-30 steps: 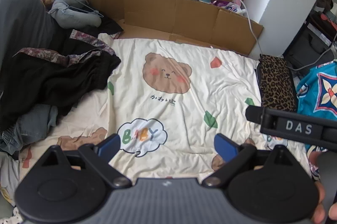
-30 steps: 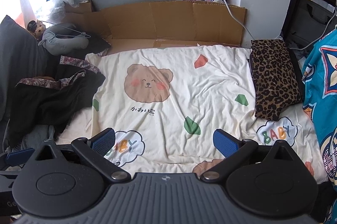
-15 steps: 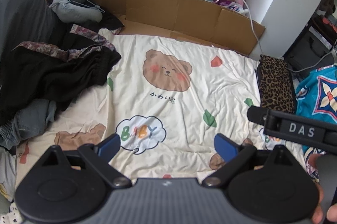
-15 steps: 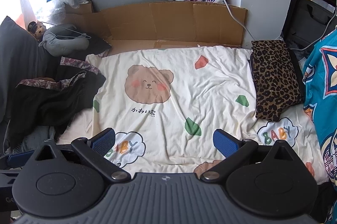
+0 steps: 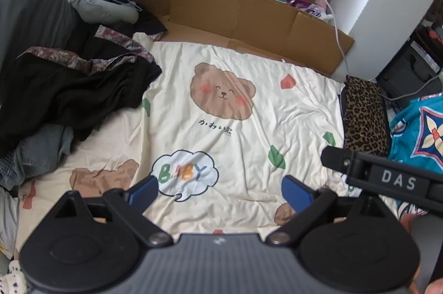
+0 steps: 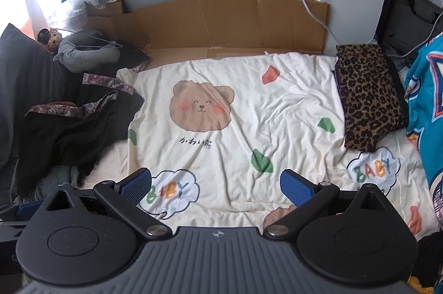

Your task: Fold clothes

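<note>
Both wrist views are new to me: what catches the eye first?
The cream bear-print sheet fills the middle. A dark heap of clothes sprawls on its left edge, and a folded leopard-print piece lies at its right, beside bright teal fabric. Both tools hover open and empty.

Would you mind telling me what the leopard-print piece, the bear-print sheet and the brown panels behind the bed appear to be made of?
The leopard-print piece looks like soft, matte woven or knit fabric, lying folded flat; the exact fibre cannot be told. The bear-print sheet seems a thin, smooth, matte cloth, judging by its fine wrinkles. The brown panels look like plain corrugated cardboard, dull brown with straight fold creases.
</note>
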`<state>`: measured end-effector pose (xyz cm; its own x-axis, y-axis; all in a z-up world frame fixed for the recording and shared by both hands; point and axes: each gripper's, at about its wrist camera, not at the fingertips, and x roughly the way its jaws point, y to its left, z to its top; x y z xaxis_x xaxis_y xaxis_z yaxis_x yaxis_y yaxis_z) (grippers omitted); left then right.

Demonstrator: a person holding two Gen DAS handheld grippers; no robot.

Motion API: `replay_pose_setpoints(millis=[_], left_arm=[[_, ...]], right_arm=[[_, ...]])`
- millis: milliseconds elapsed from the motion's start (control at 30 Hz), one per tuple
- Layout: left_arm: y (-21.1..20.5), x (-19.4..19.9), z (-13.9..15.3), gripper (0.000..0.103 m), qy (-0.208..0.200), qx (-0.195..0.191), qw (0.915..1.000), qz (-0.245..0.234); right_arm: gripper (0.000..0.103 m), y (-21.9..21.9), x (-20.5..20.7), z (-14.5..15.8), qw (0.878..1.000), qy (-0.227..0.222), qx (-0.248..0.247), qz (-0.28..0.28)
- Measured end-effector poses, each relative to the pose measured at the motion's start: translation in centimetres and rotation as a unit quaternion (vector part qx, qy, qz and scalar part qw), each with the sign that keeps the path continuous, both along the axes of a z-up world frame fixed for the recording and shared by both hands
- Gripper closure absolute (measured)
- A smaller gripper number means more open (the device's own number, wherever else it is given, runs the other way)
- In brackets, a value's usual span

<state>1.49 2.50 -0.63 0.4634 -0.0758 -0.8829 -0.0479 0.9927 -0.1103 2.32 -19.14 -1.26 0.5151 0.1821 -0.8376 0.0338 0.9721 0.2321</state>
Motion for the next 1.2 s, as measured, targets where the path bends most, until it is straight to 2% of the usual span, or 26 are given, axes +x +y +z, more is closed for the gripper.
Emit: replay_pose_setpoints(millis=[400, 667, 733, 867, 1000, 1067, 1200], left_arm=[[0.1, -0.3, 0.7, 0.006, -0.029, 0.009, 0.9991, 0.03], [0.3, -0.5, 1.4, 0.007, -0.053, 0.016, 0.9967, 0.059], [2.6, 0.7, 1.6, 0.007, -0.062, 0.015, 0.9962, 0.059], [3.1, 1.2, 1.2, 0.009, -0.048, 0.011, 0.9968, 0.064], [3.4, 1.4, 1.7, 0.012, -0.072, 0.017, 0.9952, 0.065], [3.7, 2.1, 1.5, 0.012, -0.076, 0.023, 0.9945, 0.069], [4.3, 3.5, 1.1, 0.013, -0.085, 0.036, 0.9928, 0.076]], right_arm=[[0.001, -1.2, 0.6, 0.6, 0.999, -0.007, 0.019, -0.027], [0.001, -0.6, 0.8, 0.1, 1.0, -0.003, 0.018, -0.002], [0.001, -0.4, 0.7, 0.5, 1.0, -0.013, 0.018, 0.005], [0.002, -0.1, 0.5, 1.3, 0.999, -0.035, 0.017, 0.022], [0.003, 0.2, 0.4, 2.0, 0.998, -0.056, 0.016, 0.038], [0.009, 0.4, 0.3, 2.4, 0.997, -0.066, 0.015, 0.046], [0.009, 0.7, 0.2, 3.2, 0.994, -0.089, 0.012, 0.061]])
